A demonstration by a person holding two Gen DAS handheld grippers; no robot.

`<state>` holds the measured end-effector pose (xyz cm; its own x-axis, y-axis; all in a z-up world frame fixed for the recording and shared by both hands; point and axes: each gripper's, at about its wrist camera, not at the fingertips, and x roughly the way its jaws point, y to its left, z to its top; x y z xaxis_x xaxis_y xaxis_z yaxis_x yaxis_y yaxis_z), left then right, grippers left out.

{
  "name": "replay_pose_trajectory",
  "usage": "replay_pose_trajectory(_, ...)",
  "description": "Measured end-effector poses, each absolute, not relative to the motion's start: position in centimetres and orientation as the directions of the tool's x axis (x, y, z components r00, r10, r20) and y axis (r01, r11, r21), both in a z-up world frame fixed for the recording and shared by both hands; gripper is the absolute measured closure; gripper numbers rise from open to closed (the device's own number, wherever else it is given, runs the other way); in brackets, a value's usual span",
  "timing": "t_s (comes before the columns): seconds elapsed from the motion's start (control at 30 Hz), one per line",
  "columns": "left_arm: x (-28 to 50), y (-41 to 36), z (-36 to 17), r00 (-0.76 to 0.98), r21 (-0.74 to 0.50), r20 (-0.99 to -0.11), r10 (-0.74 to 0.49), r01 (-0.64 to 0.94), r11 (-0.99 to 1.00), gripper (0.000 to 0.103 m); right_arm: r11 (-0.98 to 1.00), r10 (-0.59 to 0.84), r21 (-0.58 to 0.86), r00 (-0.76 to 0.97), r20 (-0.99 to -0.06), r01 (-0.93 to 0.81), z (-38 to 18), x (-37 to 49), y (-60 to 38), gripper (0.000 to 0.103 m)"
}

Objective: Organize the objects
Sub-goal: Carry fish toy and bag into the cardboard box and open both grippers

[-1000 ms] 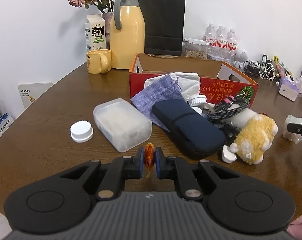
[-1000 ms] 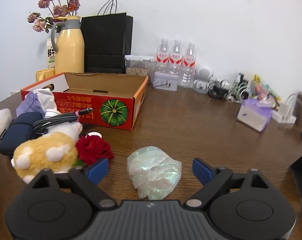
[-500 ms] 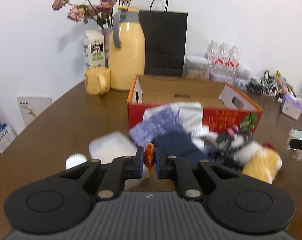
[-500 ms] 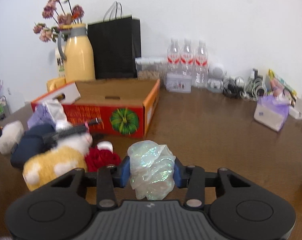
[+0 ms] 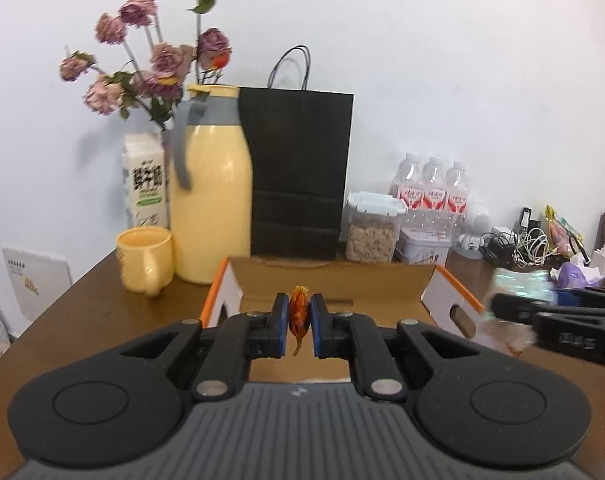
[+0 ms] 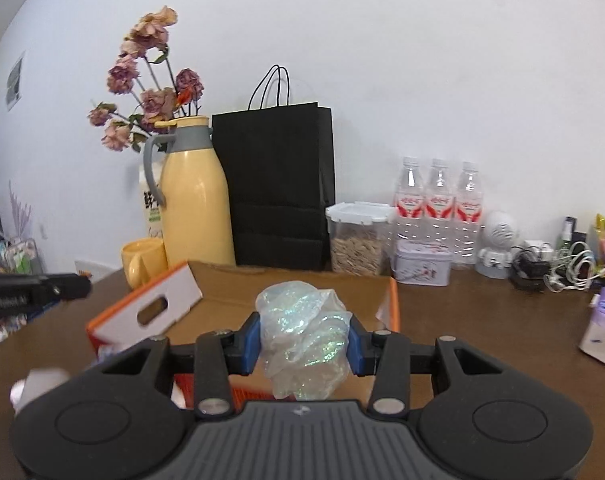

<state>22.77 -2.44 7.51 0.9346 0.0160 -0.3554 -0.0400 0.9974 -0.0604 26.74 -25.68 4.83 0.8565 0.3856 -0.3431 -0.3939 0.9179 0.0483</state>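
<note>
Left gripper [image 5: 300, 322]: fingers pinched almost shut on a tiny orange thing [image 5: 299, 312], hanging down between the pads. Right gripper [image 6: 302, 344]: fingers part way open, squeezed on a shiny crinkly bag [image 6: 305, 336]. Both held up in the air over the open cardboard box [image 5: 334, 280] on the brown surface [image 5: 102, 300].

Could go wrong from here:
- Orange thing so small and thin, could slip out and miss the box, maybe fall on the surface.
- Shiny bag soft and puffy, could pop out of a loose squeeze, or catch on the box flap [image 6: 150, 304].
- Two grippers close together, could bump over the box.
- Yellow mug [image 5: 144, 260] just beside the box, could get knocked.
</note>
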Motion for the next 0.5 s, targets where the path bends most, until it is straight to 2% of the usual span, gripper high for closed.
replay_pose_trajectory(0.23,29.0,-3.5,5.3,0.902,-0.078,-0.429,0.045,-0.087,0.993,0.091,0.929,0.363,0.090,0.834,-0.415,-0.359,3.3,33.2,-21.9,0.062)
replay_pose_trajectory(0.33,31.3,-4.0,3.3,0.874,-0.056,-0.478,0.089,-0.131,0.990,0.091,0.942,0.316,0.045,0.827,-0.465,-0.334,1.4,34.8,-20.6,0.064)
replay_pose_trajectory(0.5,32.0,-3.8,1.5,0.850,-0.039,-0.522,0.067,-0.102,0.994,0.091,0.935,0.320,0.043,0.789,-0.524,-0.351,-0.5,35.8,-20.0,0.064)
